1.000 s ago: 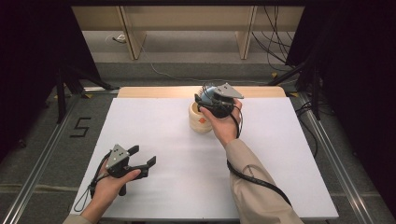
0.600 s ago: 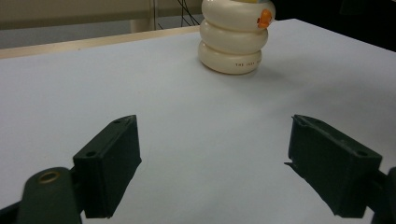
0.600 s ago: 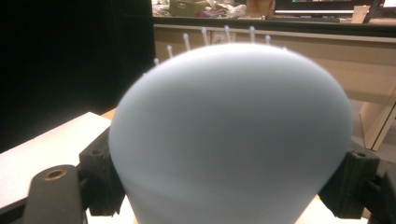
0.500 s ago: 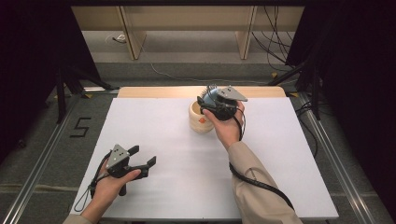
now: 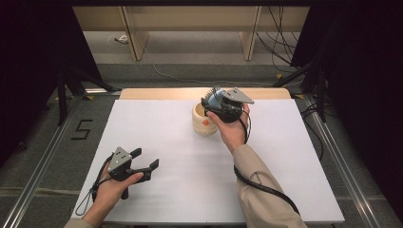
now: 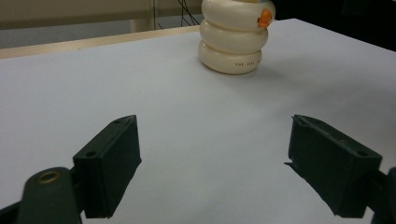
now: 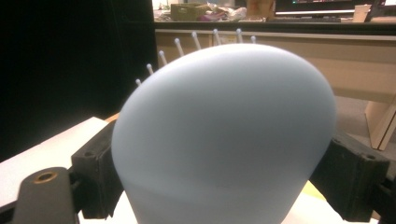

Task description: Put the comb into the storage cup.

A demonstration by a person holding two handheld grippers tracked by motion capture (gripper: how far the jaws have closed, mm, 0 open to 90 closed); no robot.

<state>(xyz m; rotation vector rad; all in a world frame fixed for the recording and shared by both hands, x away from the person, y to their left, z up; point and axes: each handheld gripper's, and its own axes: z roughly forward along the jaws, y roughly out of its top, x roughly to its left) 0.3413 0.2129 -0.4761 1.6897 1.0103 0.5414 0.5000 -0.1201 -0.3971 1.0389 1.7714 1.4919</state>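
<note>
A cream holder [image 5: 202, 122] made of three stacked rings, with a small orange duck print, stands at the back middle of the white table [image 5: 190, 190]. It also appears in the left gripper view as the cream holder [image 6: 232, 39]. My right gripper [image 5: 212, 105] hovers right above its mouth, shut on a pale blue rounded brush [image 7: 224, 135] with white bristles on its far side. In the high view the blue brush [image 5: 216, 97] peeks out by the jaws. My left gripper [image 5: 145, 159] rests open near the front left, and nothing lies between its jaws [image 6: 212, 128].
A wooden strip [image 5: 161, 93] runs along the table's back edge. Beyond it are shelf legs and cables on the floor. A metal rail [image 5: 332, 147] borders the right side. White table surface stretches between the two grippers.
The right gripper with the brush has shifted very slightly to the right above the holder. The left hand has stayed put.
</note>
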